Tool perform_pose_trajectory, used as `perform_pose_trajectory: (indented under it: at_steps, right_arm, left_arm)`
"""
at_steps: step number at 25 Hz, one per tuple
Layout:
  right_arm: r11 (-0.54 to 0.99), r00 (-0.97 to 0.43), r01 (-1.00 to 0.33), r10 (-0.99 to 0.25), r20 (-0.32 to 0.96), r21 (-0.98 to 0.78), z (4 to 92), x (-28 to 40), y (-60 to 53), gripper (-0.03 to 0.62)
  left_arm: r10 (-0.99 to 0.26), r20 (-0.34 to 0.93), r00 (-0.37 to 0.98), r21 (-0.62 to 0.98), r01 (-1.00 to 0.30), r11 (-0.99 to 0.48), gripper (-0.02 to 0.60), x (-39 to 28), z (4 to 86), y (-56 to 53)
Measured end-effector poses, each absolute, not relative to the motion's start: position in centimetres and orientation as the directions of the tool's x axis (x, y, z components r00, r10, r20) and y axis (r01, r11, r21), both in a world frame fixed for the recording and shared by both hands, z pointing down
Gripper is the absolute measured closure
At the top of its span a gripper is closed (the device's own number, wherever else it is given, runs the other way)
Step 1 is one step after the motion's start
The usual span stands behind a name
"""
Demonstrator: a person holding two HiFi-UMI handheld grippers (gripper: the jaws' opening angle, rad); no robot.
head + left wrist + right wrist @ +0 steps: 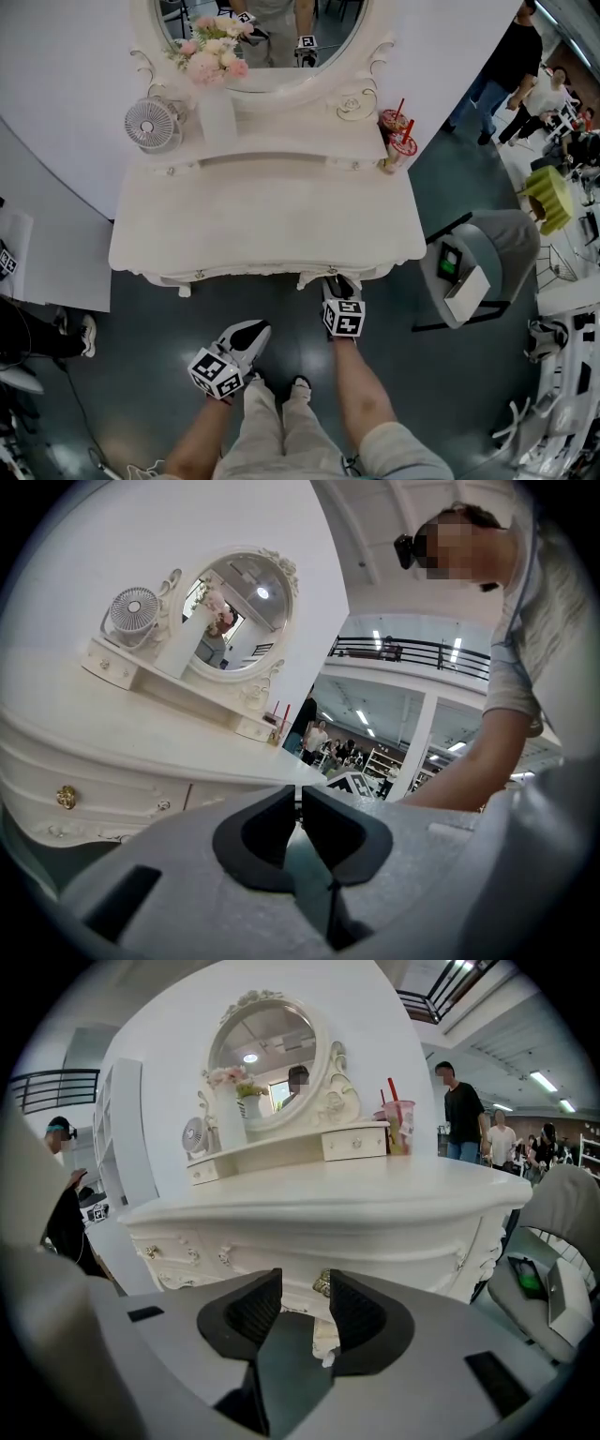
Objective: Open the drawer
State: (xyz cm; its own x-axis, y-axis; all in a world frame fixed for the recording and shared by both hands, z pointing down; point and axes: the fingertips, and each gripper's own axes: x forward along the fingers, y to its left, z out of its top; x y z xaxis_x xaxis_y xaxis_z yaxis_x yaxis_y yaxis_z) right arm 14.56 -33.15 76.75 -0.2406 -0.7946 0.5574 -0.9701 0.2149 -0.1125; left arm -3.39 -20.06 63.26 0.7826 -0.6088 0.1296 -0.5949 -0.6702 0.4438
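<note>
My right gripper [305, 1283] stands released, jaws wide apart and empty. Just beyond its tips, framed in the gap but not yet touched, sits the small gold knob [322, 1284] on the drawer [380, 1265], under the front edge of the white dressing table [309, 1199]. My left gripper [298, 794] is all but closed on nothing, well back from that edge. The knob looks hard, smooth and probably slippery, so I'd clamp it squarely. I expect the drawer to be light but perhaps sticky, so a straight, level pull suits it.
</note>
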Motion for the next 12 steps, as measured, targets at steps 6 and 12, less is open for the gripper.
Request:
perform_pose_trajectory:
  at_steps: [6, 12]
  right_arm:
    - [0.2, -0.225, -0.974, -0.778, 0.587, -0.109, 77.9, 14.9, -34.4, 0.462]
    - [0.187, -0.196, -0.979, -0.75, 0.632, -0.082, 79.4, 15.4, -35.1, 0.451]
  left_arm:
    - [-0.603, 0.135, 0.786, 0.456, -0.59, -0.666, 0.565, -3.3, 64.1, -19.9]
    - [-0.598, 0.143, 0.788, 0.462, -0.588, -0.664, 0.565, -3.2, 64.7, -19.8]
